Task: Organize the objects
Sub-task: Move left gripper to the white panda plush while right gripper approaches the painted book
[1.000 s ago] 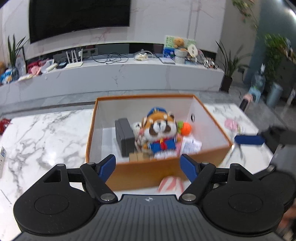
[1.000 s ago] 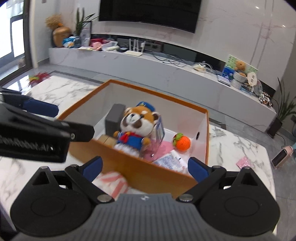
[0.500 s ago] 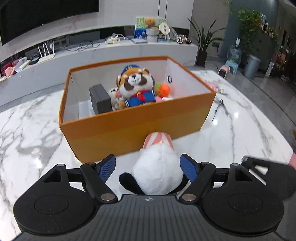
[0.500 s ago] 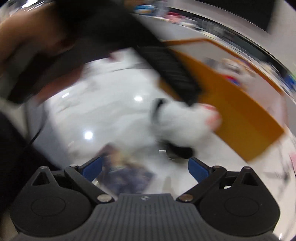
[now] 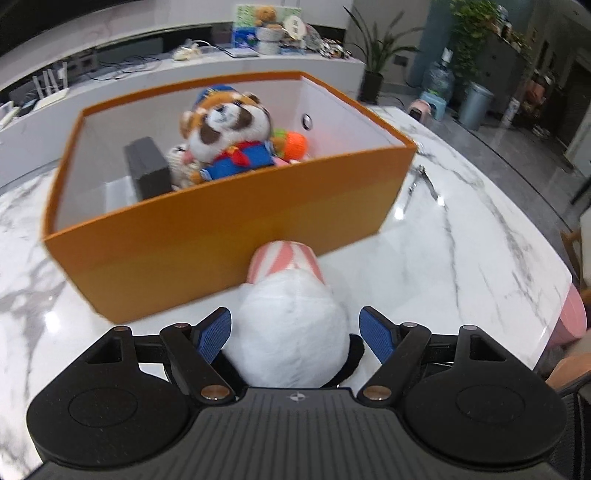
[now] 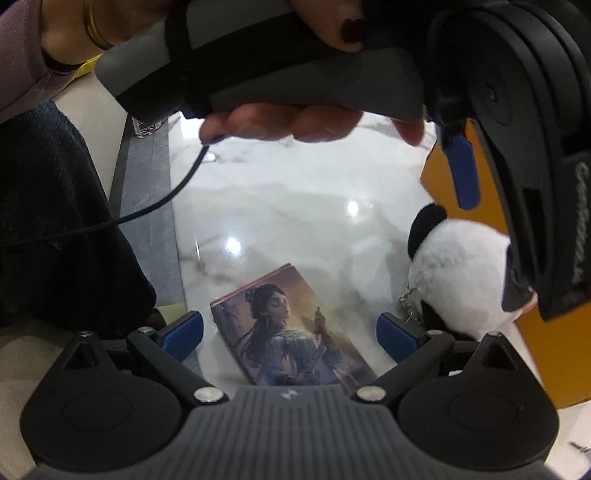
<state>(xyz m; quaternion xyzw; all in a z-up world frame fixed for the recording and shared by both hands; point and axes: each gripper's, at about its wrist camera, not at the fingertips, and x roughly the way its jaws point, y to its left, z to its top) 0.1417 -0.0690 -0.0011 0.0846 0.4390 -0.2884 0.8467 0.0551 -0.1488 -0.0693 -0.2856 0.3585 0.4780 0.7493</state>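
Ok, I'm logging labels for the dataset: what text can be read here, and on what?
"Gen...": white lettering on the left gripper's body, seen from the right wrist; the rest is blurred.
The round sign in the background: too small to read.
The picture card: no text visible.

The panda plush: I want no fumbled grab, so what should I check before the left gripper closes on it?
1. Left gripper open: ok, blue fingers spread.
2. Panda plush between the fingers: ok, white body sits centred between them.
3. Fingers touching the plush: cannot tell, the fur hides the near edges.
4. Room in the orange box: ok, bare floor shows left of the grey block, beside the raccoon plush.
5. Right gripper out of the way: ok, open over the card on the marble table, beside the plush.
6. Plush keychain free: cannot tell.
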